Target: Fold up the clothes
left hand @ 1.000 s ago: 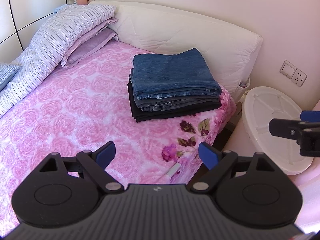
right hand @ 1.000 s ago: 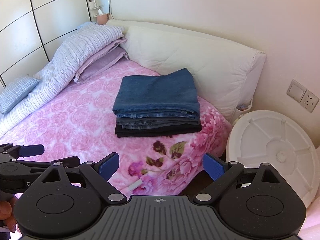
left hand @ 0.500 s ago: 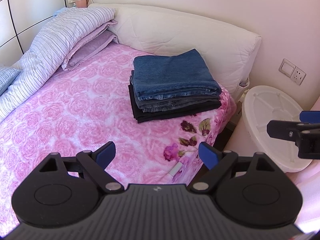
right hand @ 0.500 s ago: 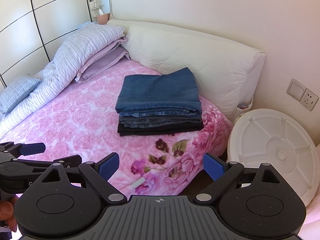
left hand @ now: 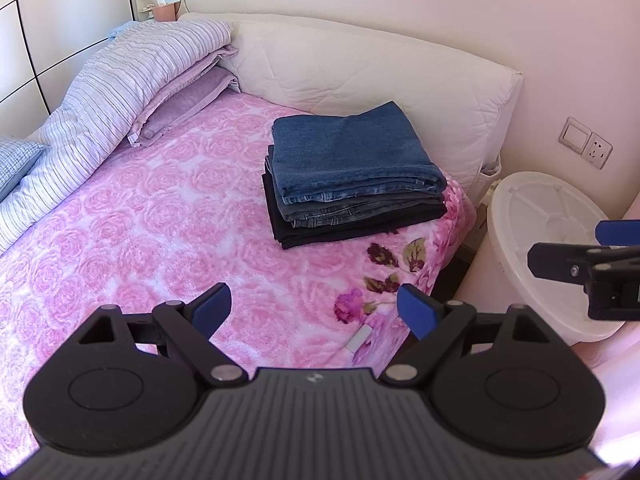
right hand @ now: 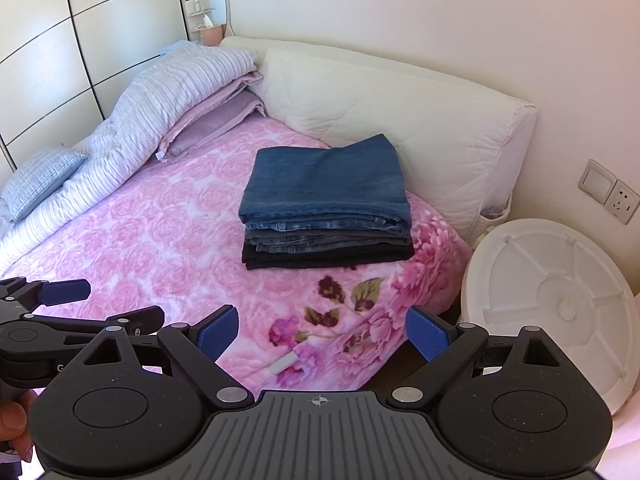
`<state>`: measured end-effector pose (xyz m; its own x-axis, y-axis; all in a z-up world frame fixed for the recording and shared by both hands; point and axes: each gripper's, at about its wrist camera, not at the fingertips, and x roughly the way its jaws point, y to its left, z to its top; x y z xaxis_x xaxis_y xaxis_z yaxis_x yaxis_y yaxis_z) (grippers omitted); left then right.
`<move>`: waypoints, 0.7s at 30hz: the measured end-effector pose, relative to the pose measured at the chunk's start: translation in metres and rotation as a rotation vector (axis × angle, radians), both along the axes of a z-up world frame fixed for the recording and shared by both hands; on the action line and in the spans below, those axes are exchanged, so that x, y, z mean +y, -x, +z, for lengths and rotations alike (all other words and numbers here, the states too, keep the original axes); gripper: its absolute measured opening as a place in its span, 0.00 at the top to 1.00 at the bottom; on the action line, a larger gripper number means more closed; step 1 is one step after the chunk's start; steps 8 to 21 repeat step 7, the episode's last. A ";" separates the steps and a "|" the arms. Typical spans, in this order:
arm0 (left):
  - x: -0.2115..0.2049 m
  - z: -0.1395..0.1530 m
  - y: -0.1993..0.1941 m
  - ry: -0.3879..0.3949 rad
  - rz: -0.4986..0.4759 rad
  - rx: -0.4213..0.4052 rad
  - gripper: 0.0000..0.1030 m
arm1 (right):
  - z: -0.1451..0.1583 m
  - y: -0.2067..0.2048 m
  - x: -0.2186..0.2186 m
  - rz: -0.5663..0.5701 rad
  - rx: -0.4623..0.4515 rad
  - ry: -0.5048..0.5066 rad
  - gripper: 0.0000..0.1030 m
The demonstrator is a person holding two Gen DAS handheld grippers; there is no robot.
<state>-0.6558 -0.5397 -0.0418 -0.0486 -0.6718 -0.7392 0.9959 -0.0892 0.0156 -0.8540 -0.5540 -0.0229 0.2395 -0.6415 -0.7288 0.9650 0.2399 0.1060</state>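
Observation:
A neat stack of folded clothes (left hand: 354,182), blue jeans on top, grey denim and a black piece below, lies on the pink rose blanket (left hand: 140,232) near the bed's far corner; it also shows in the right wrist view (right hand: 326,204). My left gripper (left hand: 314,310) is open and empty, held above the bed's near edge, well short of the stack. My right gripper (right hand: 322,334) is open and empty too, beside it. The right gripper's tip shows at the right edge of the left wrist view (left hand: 588,256).
A white padded headboard cushion (left hand: 380,76) runs behind the stack. Striped and purple bedding (left hand: 132,84) is piled at the left. A round white plastic stool (right hand: 552,304) stands off the bed's right corner. A wall switch and socket (right hand: 610,192) sit above it.
Both grippers have drifted slightly; the stack sits a little further right and lower in both views. Both grippers stay open and empty.

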 end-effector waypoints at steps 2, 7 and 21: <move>0.002 0.001 -0.002 0.008 0.000 0.003 0.15 | 0.000 0.000 0.000 0.002 0.000 0.000 0.09; 0.006 0.002 -0.006 0.029 0.003 0.008 0.15 | -0.001 -0.004 -0.001 0.006 0.001 -0.002 0.09; 0.006 0.002 -0.006 0.029 0.003 0.008 0.15 | -0.001 -0.004 -0.001 0.006 0.001 -0.002 0.09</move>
